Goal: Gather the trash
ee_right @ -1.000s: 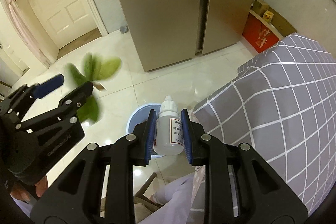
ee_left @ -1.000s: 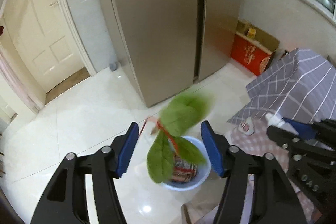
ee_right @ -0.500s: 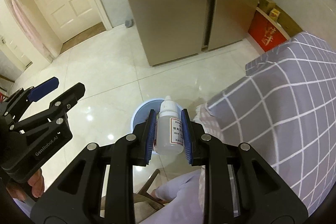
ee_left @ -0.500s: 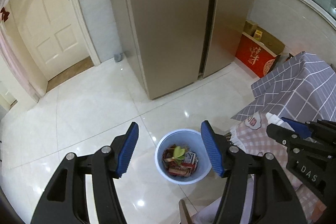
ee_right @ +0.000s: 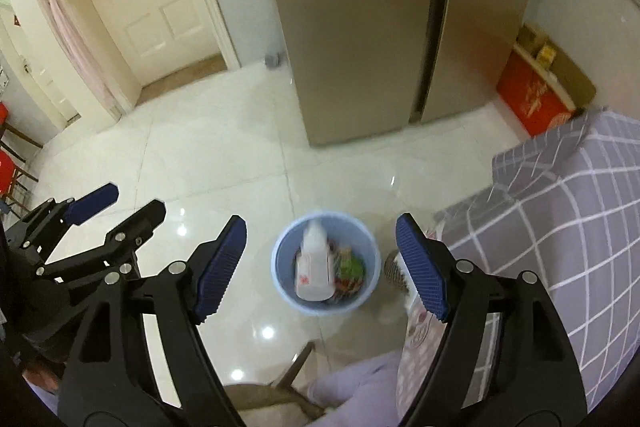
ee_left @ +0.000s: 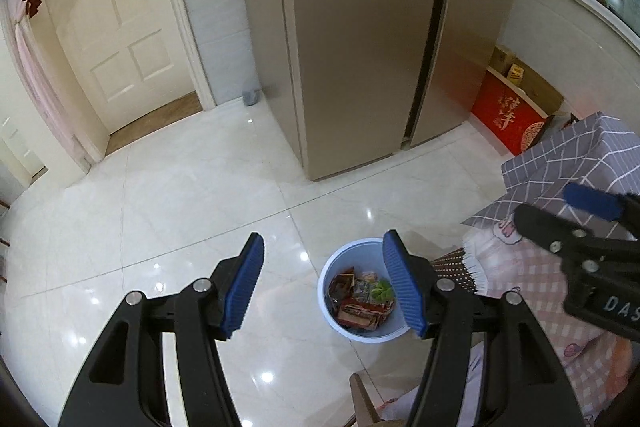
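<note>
A light blue trash bin (ee_left: 334,321) stands on the white tiled floor and holds red wrappers and green leaves (ee_left: 382,289). In the right wrist view the bin (ee_right: 368,285) shows a blurred white bottle (ee_right: 314,267) falling into it. My right gripper (ee_right: 320,265) is open and empty, high above the bin. My left gripper (ee_left: 324,289) is open and empty, above the floor just left of the bin. The left gripper also shows in the right wrist view (ee_right: 116,207), and the right gripper in the left wrist view (ee_left: 560,211).
A tall bronze fridge (ee_left: 360,39) stands behind the bin. A table with a grey checked cloth (ee_right: 568,207) is at the right. A red box (ee_left: 508,115) sits by the wall. A white door (ee_left: 116,27) is at the far left. A wooden chair edge (ee_right: 296,375) is below.
My right gripper has opened and let go of the white bottle, which now drops into the bin. The leaves dropped from my left gripper have landed in the bin.
</note>
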The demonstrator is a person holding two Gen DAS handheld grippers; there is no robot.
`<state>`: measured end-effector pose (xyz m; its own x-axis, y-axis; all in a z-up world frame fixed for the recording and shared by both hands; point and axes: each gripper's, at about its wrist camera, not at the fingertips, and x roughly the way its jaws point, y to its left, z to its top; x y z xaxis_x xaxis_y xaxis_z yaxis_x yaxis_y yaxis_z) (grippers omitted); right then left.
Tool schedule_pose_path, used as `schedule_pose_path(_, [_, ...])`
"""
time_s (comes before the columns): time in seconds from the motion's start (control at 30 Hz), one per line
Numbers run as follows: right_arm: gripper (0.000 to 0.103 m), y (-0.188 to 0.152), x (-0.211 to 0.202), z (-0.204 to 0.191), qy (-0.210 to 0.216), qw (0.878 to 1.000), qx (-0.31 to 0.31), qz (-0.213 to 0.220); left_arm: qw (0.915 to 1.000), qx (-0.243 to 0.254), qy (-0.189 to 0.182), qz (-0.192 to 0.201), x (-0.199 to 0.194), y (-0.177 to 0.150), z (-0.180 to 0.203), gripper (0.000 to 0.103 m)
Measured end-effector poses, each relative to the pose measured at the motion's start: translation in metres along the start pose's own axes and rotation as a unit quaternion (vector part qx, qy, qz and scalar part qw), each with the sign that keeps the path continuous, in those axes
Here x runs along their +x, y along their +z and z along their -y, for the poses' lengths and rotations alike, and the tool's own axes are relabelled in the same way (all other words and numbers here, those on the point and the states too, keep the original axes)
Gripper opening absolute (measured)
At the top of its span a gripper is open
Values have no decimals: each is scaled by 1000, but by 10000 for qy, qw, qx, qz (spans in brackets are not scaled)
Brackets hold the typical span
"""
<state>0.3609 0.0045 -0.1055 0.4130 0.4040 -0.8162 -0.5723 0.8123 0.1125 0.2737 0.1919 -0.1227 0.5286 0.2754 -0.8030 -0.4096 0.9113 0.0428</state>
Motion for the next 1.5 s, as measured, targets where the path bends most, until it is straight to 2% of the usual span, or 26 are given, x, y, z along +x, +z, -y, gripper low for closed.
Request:
schedule_pose_path(0.2, [76,-12,13,-5,-21,9996,-97,-272,9999,-114,37,-108,6,-4,-5,61])
schedule_pose_path(0.4, [76,-22,19,-5,-33,9990,-33,-435,9999,-17,96,-133,6,-9,-5,62])
schedule_pose_path(0.53, [76,-29,15,-5,-41,9990,50,-437,9999,-69,-64,-112,2,-16,-5,64])
schedule_pose_path(1.13, [76,-54,-36,5,-120,9996,236,-89,9993,87,-311,184,-40,-42,11,64])
schedule_pose_path(1.3, [76,-66,-58,4,-176,9994,283,100,9985,241,-320,363,-58,-50,21,64])
schedule_pose_path(1.5, [76,-86,-92,6,-330,9983,311,362,9956,424,-523,651,-83,-59,34,64])
